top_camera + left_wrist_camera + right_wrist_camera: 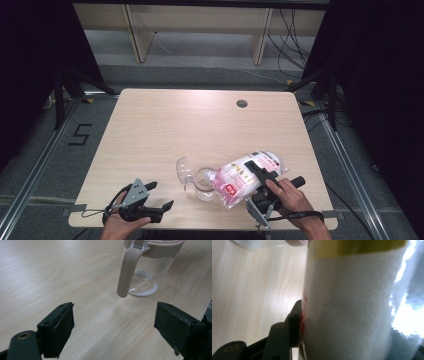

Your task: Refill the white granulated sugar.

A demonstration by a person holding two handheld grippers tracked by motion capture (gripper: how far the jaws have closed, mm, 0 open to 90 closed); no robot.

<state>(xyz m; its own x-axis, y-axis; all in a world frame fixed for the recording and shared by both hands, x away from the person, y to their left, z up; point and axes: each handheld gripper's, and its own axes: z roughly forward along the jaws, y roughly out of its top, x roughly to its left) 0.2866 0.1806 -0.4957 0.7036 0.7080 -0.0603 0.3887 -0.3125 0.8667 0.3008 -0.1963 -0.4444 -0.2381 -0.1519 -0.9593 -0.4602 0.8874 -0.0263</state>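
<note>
The light wooden table [165, 130] carries everything, and the clear jug [202, 182] near its front edge serves as the landmark. The jug stands upright, with a pink rim and a pink handle [127, 270], and its clear hinged lid [184, 170] is flipped open to its left side in the high view.

Just right of the jug, a pink-and-white refill pouch [245, 177] is tilted, its lower end at the jug's mouth. The right gripper [261, 176] is clamped across this pouch at about half opening; in the right gripper view one black jaw presses flat against the pouch's white side, the other being hidden behind the pouch.

Well left of the jug, at the table's front edge, the left gripper [161, 195] has its jaws wide apart, nothing between them, pointing toward the jug's handle.
</note>
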